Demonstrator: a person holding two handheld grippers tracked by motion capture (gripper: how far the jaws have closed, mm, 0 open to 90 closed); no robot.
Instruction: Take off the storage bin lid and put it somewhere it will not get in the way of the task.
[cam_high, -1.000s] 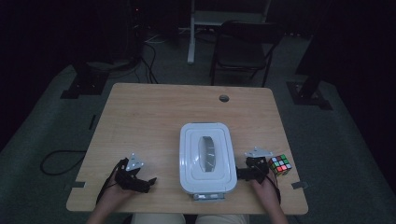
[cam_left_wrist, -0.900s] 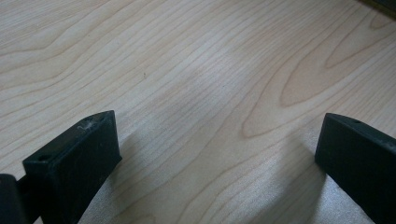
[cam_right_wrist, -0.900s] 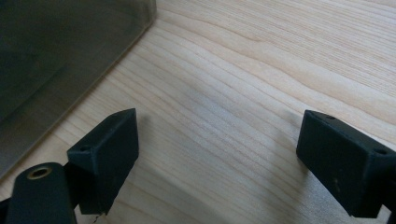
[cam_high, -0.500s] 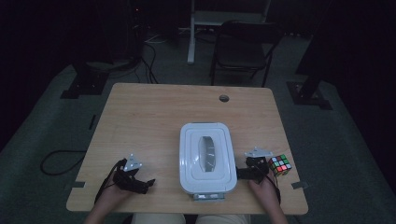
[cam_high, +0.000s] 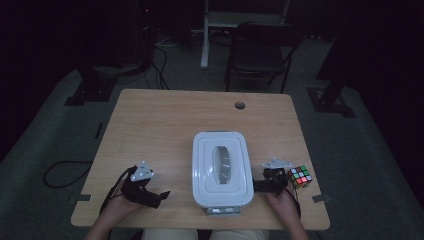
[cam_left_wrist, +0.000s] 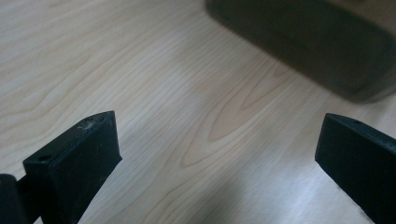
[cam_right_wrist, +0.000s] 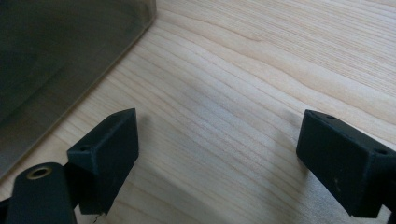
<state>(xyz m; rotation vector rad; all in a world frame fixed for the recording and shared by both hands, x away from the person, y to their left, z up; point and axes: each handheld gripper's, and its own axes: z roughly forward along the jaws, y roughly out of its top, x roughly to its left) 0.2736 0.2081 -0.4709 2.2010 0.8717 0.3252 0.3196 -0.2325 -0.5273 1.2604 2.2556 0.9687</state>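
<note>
Two tongs rest near the front edge of the worktop (cam_high: 165, 120), one on each side of a white lidded box (cam_high: 221, 168) that sits shut toward the front, slightly right of the middle. Left tongs (cam_high: 159, 196) lie well apart from the box with jaws wide apart over bare wood, holding nothing. Right tongs (cam_high: 259, 186), also spread and empty, sit just beside the box's right wall, with a coloured puzzle cube (cam_high: 300, 176) close by toward the right edge.
</note>
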